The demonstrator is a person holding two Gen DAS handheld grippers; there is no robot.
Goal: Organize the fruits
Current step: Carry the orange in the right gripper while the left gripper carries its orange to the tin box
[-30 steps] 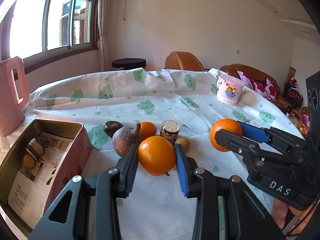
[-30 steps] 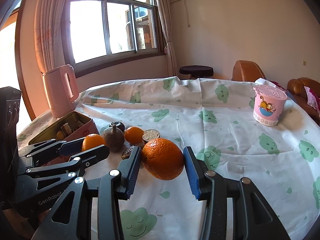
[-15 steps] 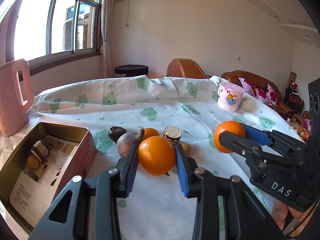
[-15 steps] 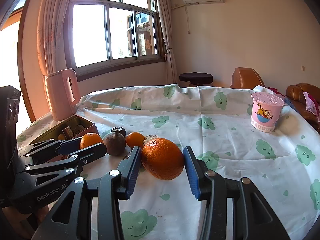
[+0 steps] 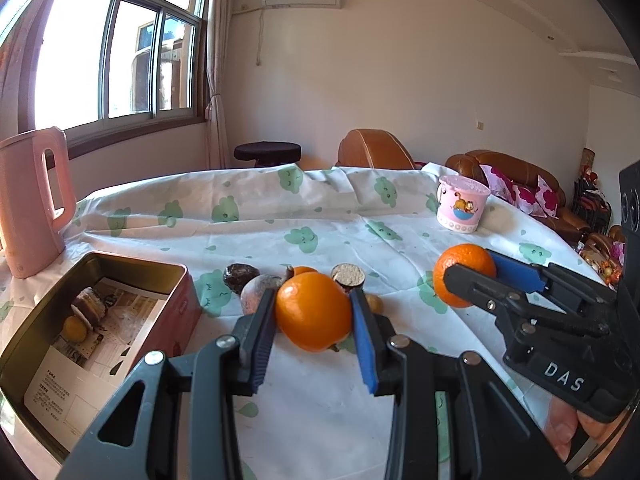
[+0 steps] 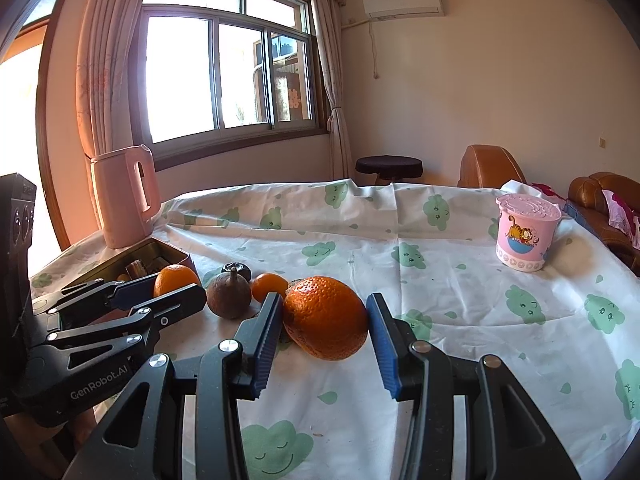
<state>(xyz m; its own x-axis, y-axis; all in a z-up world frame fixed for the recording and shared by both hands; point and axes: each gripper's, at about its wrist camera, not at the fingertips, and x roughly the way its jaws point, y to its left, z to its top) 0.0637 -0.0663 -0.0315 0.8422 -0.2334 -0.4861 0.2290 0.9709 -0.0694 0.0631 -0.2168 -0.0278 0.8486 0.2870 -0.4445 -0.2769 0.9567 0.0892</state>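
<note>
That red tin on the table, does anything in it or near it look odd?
Slightly. The red tin holds printed paper, a small yellow fruit and a brown layered item I cannot identify. Nothing looks spilled or damaged.

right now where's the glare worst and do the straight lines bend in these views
Left wrist view: the window is blown out white; the ceiling edge bows. Right wrist view: the window glares too, with an orange flare beside the curtain, which curves near the rim. Both oranges look sharp.

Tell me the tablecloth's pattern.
The tablecloth is white with green smiling cloud shapes and small green drops, clearest in the right wrist view.
</note>
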